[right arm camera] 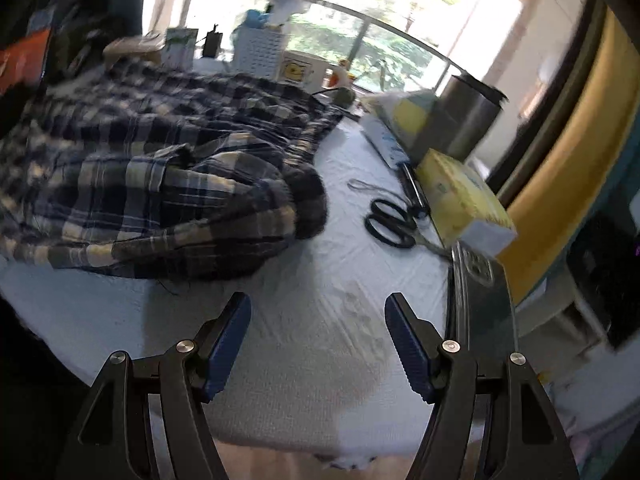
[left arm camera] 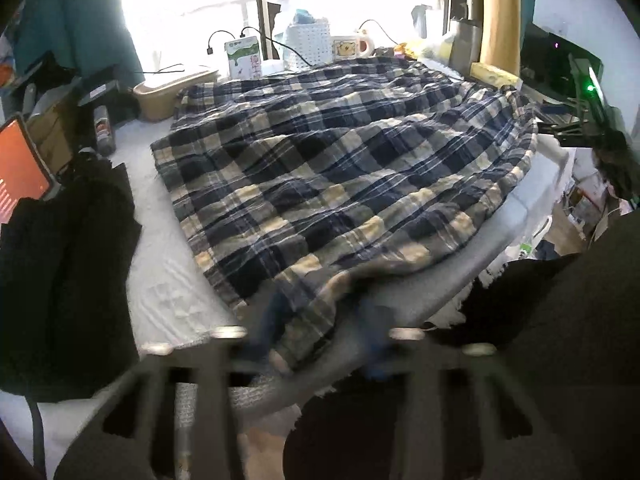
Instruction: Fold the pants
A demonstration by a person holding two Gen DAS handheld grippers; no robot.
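Note:
Plaid pants point(left arm camera: 332, 168) in navy, grey and cream lie spread over the white-covered table point(left arm camera: 168, 292). In the left wrist view my left gripper point(left arm camera: 316, 328) is at the near hem of the pants, blurred, with its blue pads either side of the cloth edge; they look apart. In the right wrist view the pants point(right arm camera: 168, 172) lie bunched at left. My right gripper point(right arm camera: 318, 312) is open and empty over bare table point(right arm camera: 320, 344), just right of and nearer than the pants' waist end.
A black garment point(left arm camera: 60, 272) lies at the table's left. Black-handled scissors point(right arm camera: 392, 222), a yellow box point(right arm camera: 464, 196) and a steel tumbler point(right arm camera: 468, 116) sit at right. A white basket point(left arm camera: 308, 46), mug point(left arm camera: 354, 46) and carton point(left arm camera: 242, 58) line the far edge.

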